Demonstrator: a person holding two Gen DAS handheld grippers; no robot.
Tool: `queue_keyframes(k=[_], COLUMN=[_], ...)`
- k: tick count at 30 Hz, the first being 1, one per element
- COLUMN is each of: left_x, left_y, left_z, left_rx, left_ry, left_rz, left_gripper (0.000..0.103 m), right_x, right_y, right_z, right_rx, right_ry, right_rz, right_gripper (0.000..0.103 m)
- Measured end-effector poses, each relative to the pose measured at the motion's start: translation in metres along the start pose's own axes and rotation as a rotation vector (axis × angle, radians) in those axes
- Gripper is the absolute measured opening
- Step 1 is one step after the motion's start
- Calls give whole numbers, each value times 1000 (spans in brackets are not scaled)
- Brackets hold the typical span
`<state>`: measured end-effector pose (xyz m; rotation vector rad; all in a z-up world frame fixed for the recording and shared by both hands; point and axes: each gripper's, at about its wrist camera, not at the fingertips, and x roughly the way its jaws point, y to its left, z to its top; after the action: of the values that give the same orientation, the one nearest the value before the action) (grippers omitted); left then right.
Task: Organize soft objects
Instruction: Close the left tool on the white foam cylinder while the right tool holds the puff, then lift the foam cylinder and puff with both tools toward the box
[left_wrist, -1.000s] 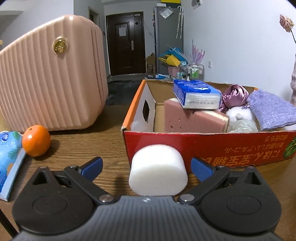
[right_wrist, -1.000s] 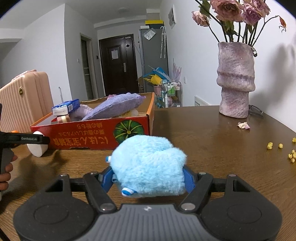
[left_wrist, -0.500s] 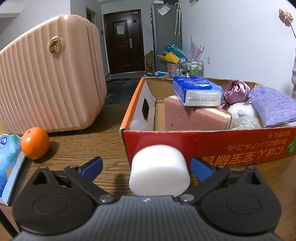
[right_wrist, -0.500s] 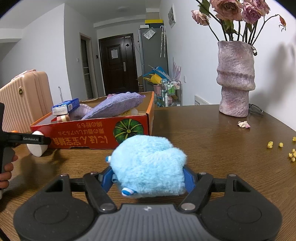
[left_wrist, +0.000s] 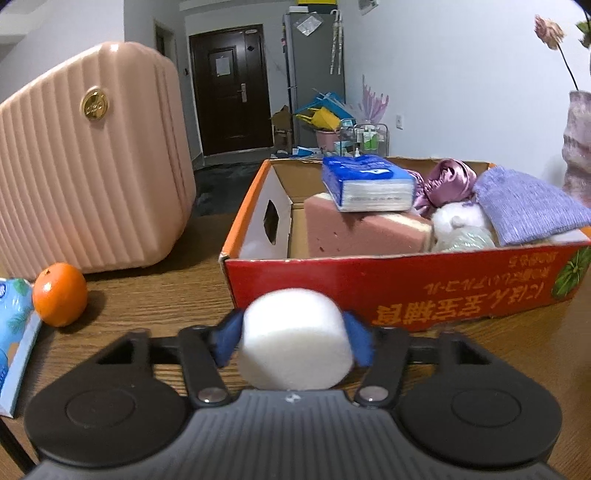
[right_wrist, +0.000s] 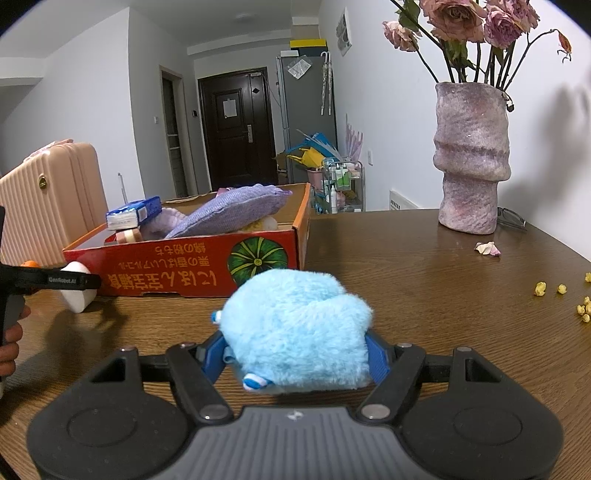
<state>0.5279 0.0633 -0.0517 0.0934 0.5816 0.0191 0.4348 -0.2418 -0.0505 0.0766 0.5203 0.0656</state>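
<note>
the left gripper (left_wrist: 293, 341) has just been closing and now pinches the white foam roll (left_wrist: 295, 339). only the right view shows the right gripper (right_wrist: 295, 352) squeezing the blue fluffy toy (right_wrist: 295, 326).

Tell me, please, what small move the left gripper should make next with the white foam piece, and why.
Probably lift it. The left gripper has just been closing, and its blue pads now press both sides of the white foam cylinder, which appears to sit on the table just in front of the red box. The box wall stands higher than the foam, so raising it comes before carrying it over.
</note>
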Motion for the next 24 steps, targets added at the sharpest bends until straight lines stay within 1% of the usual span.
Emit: queue_keyframes(k=[11,20,24], left_x=[-21,-47,-64], left_y=[-2,-7,-13], left_z=[-8,-20,-26], left_rx=[16,-10,-26], left_ry=[-57,-86,-109], left_rz=[33,42,28], left_gripper=[59,59,59], right_x=[-5,-9,-12], right_y=[2,2,4], right_z=[0,0,-2], right_rx=[-8,-22,-35], right_ry=[-16,-37,-41], right_rz=[1,-8,-17], right_gripper=[72,72,72])
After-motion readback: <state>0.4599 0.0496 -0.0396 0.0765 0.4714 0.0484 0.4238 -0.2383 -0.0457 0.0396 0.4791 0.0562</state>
